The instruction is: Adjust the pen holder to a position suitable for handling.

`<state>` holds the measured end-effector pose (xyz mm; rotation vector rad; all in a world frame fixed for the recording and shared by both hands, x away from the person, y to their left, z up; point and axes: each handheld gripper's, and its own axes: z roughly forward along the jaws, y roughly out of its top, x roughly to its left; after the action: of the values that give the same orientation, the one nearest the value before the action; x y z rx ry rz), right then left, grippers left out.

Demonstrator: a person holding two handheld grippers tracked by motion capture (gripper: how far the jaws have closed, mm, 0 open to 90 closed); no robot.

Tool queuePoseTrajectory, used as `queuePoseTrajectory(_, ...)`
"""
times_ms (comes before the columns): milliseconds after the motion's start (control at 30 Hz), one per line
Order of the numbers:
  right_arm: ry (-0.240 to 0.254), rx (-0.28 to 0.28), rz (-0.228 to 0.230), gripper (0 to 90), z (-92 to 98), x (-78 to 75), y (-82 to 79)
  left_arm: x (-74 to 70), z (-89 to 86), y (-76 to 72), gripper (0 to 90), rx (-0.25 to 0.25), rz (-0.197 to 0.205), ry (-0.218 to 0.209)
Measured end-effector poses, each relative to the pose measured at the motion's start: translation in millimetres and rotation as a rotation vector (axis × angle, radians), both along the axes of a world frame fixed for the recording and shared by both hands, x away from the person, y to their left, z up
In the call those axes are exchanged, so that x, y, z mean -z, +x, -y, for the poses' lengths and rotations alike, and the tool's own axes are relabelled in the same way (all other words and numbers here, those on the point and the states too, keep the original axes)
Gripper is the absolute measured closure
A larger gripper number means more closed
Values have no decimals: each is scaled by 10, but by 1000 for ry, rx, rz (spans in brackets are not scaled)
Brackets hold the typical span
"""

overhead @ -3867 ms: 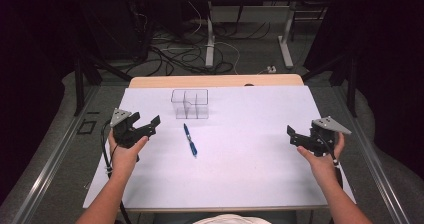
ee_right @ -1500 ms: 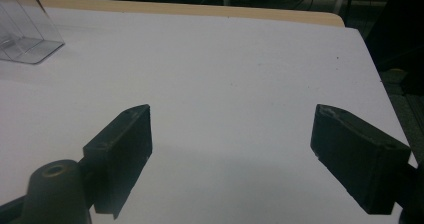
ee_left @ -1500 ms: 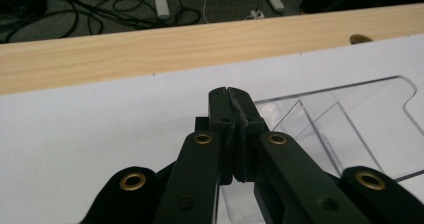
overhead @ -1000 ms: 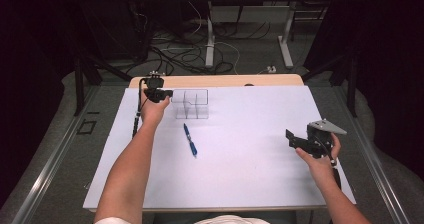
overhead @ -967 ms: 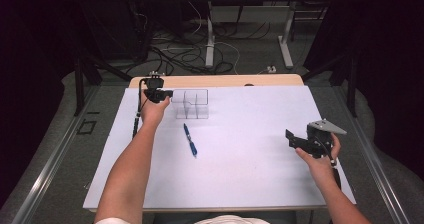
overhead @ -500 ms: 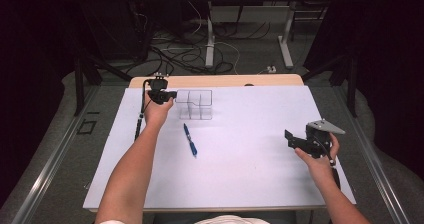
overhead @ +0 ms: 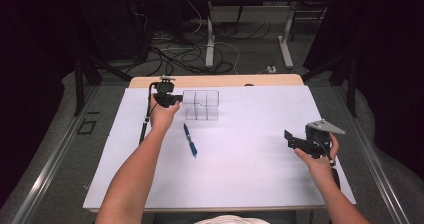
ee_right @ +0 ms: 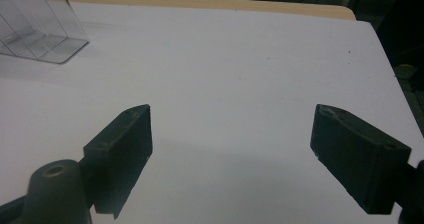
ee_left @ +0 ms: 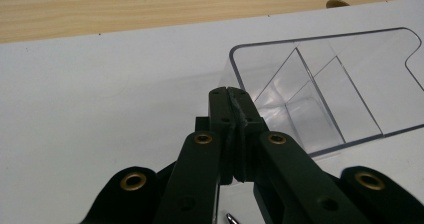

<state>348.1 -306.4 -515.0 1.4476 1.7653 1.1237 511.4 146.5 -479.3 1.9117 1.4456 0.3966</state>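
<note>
A clear plastic organizer [overhead: 201,105] with several compartments stands at the back of the white table cover [overhead: 250,174]. My left gripper [overhead: 177,99] is at its left wall, and the left gripper view shows the jaws pressed together on that wall's edge [ee_left: 231,91], with the organizer [ee_left: 325,84] beyond. A blue pen [overhead: 190,140] lies in front of the organizer, with its tip [ee_left: 229,218] just under the jaws. My right gripper [overhead: 289,136] hovers open at the right of the table. Its jaws stand wide apart over bare white surface [ee_right: 232,149], and the organizer [ee_right: 35,29] is far off.
The wooden table edge [overhead: 215,80] runs along the back, past the white cover. Beyond it, cables [overhead: 165,49] and table legs [overhead: 210,34] lie on the dark floor. A metal rail [overhead: 50,159] runs along the table's left side.
My left gripper reached from the table's left side to the organizer, closed on its left wall, and shifted it a little to the right. The right gripper barely moved.
</note>
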Motion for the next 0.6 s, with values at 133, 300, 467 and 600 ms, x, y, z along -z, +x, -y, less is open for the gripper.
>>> queuePoseTrajectory(133,-6,1,-10,166,-2,-4,-5,6,28,-35,899,0,-6,-19)
queuePoseTrajectory(300,-4,3,-3,167,-9,6,-1,3,92,-65,899,17,-11,-19)
queuePoseTrajectory(467,-10,-4,-7,168,-6,1,-5,14,191,-81,898,47,-3,-25)
queuePoseTrajectory(600,-6,-6,-10,168,-11,3,-6,32,250,-76,898,49,4,-23)
